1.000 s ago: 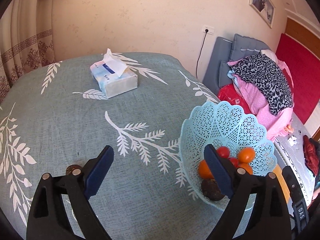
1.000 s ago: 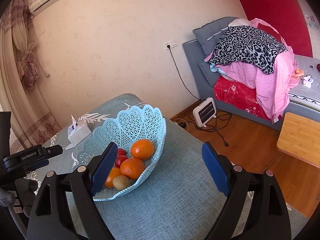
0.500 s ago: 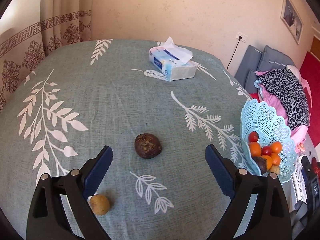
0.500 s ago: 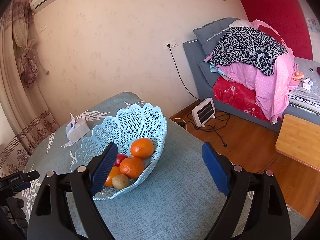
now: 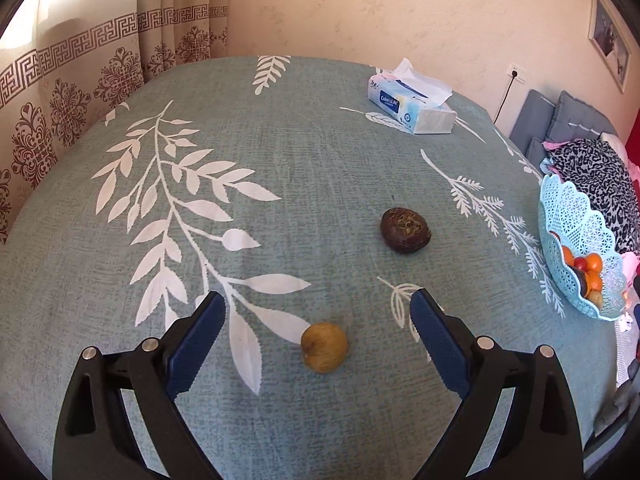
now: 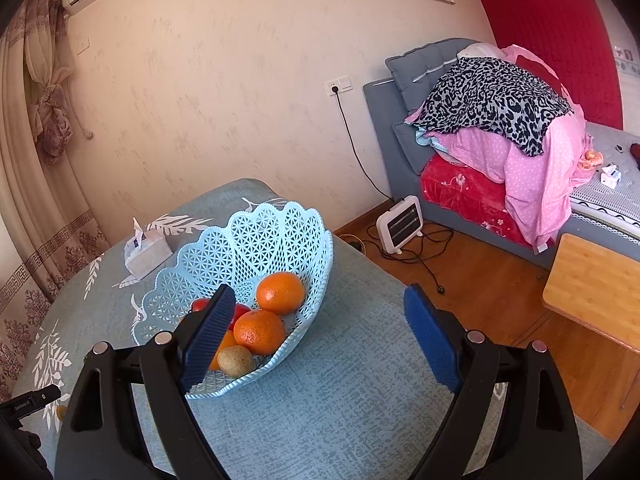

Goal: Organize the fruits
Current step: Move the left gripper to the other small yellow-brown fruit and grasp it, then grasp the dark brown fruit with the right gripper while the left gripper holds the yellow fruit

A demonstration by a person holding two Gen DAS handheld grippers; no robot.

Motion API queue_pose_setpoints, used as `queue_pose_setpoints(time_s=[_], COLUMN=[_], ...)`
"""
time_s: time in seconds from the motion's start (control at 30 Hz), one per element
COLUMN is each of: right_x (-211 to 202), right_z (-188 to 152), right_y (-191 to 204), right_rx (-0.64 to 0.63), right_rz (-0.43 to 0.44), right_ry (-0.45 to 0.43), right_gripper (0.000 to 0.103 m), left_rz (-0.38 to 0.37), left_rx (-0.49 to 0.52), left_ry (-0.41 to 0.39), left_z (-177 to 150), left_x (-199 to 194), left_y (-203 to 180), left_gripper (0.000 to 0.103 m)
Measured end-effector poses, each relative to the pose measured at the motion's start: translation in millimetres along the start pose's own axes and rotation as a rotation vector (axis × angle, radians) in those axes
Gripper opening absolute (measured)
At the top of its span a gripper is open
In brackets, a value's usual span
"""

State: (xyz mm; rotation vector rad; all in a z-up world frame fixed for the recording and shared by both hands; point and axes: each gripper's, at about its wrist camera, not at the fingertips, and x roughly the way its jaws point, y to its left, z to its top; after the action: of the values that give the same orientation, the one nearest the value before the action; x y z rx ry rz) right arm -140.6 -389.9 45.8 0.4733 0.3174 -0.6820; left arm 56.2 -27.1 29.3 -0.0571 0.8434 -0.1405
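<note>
A small yellow-brown fruit lies on the teal leaf-print tablecloth, between the open jaws of my left gripper, not touched. A dark brown wrinkled fruit rests farther off to the right. The light-blue lattice basket holds oranges, a red fruit and a kiwi; the same basket shows at the left wrist view's right edge. My right gripper hangs open and empty just right of the basket, its left finger in front of the basket's contents.
A tissue box stands at the table's far side. Curtains hang beyond the left edge. Past the table's right edge are a wooden floor, a small heater, a bed piled with clothes and a wooden stool.
The left gripper swung left away from the basket and lower over the table, bringing the yellow-brown fruit between its jaws. The right gripper stayed still.
</note>
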Motion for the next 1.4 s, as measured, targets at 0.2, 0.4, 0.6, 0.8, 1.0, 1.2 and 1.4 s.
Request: queue_pose_setpoints(time_s=[0.2,0.4,0.6,0.8,1.0,1.2,1.4], right_x=[2,4,6,4,-15,-29,-10], right_z=[0,0,0,-1,-7,-10,-18], right_y=[4,7,9,14,40,92,155], right_rx=[-0.016,-0.030,-0.046,-0.069,-0.169,-0.263,-0.335], right_rz=[-0.018,-0.035,-0.054,-0.093,-0.118,0.013,0.163], right_ry=[0.005,0.011,0.013,0.001,-0.060,-0.060,0.027], right_gripper=[0.087,0.087,0.087,0.087,0.087,0.087,0.087], left_rz=[0.008,-0.003,-0.012,-0.018,-0.004,0.009,0.043], left_rx=[0.021,0.034,0.072,0.090,0.028,-0.024,-0.037], left_ry=[0.021,0.031,0.022,-0.015,-0.069,-0.097,-0.128], left_z=[-10,-15,-18,-21,-21,-21,-23], left_x=[9,14,12,4,-7,-12,-19], left_y=[4,4,-3,-8,5,14,17], left_gripper=[0.076,0.058,0.027,0.025,0.025,0.025,0.025])
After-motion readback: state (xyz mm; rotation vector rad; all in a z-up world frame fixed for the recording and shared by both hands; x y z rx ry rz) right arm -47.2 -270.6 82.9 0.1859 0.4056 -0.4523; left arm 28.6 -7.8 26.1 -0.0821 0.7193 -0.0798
